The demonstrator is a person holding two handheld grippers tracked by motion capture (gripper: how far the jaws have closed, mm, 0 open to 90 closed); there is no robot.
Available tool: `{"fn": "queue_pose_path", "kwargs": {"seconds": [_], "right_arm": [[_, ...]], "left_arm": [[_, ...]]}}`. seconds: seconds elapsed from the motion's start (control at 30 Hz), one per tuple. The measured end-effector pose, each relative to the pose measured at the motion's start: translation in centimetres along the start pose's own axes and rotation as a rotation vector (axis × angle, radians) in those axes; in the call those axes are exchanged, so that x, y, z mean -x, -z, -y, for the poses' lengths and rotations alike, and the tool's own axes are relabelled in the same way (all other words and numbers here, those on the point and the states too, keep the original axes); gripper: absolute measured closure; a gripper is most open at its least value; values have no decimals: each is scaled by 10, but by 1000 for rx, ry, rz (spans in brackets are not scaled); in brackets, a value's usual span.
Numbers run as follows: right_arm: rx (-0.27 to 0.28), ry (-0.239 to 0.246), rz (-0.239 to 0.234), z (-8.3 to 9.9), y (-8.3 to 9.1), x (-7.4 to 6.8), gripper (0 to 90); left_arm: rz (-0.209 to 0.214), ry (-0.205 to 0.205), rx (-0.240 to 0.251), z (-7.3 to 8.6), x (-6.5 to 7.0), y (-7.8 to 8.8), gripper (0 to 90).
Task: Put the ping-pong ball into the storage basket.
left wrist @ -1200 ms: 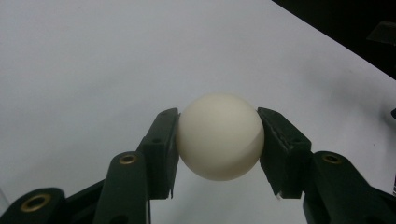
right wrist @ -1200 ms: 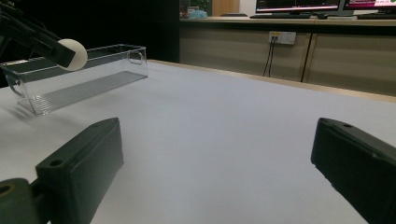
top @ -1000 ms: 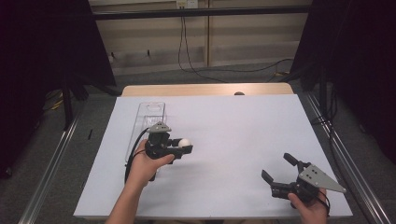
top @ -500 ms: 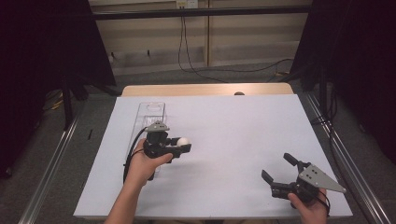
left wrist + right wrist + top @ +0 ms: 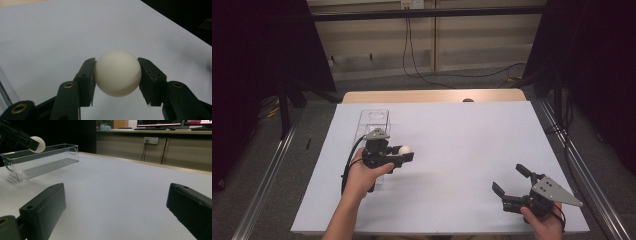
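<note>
A white ball (image 5: 117, 72) sits pinched between the two black pads of my left gripper (image 5: 117, 75), which is shut on it. In the high view this gripper (image 5: 404, 152) is held above the white table, just right of a clear plastic bin (image 5: 373, 120), with the ball (image 5: 405, 149) at its tip. From the right gripper view the ball (image 5: 37, 144) hangs above the bin (image 5: 42, 158). My right gripper (image 5: 509, 180) rests low near the table's front right, its jaws wide open with nothing between them (image 5: 115, 207).
The white table sheet (image 5: 462, 140) has a wooden edge (image 5: 432, 95) at its far side. Metal rails (image 5: 267, 170) run along both sides of the table. Cables (image 5: 452, 75) lie on the floor beyond.
</note>
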State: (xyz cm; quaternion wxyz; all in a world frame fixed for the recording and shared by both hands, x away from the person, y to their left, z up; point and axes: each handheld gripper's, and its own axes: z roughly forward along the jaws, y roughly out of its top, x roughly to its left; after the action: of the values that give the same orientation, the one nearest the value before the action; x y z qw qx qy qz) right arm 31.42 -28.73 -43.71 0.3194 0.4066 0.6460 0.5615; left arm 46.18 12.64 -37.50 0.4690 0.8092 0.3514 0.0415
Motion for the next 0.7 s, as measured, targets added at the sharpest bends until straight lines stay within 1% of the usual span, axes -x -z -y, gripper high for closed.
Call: {"fn": "queue_pose_path", "kwargs": {"seconds": [0.13, 0.2, 0.33, 0.37, 0.43, 0.47, 0.7], "right_arm": [[-1, 1, 2, 0, 0, 0, 17], [-1, 1, 2, 0, 0, 0, 17], [-3, -1, 2, 0, 0, 0, 17], [-4, 1, 0, 0, 0, 0, 17], [-3, -2, 1, 0, 0, 0, 17], [-2, -1, 2, 0, 0, 0, 17], [-2, 0, 2, 0, 0, 0, 17]], "left_arm": [[-8, -1, -5, 0, -1, 1, 511], [-3, -4, -6, 0, -2, 2, 511], [-10, -1, 3, -1, -2, 2, 511], [-6, 3, 4, -1, -2, 3, 511], [-9, -7, -2, -1, -3, 4, 511], [-11, -3, 3, -1, -2, 4, 511], [-23, -12, 5, -2, -4, 5, 511]]}}
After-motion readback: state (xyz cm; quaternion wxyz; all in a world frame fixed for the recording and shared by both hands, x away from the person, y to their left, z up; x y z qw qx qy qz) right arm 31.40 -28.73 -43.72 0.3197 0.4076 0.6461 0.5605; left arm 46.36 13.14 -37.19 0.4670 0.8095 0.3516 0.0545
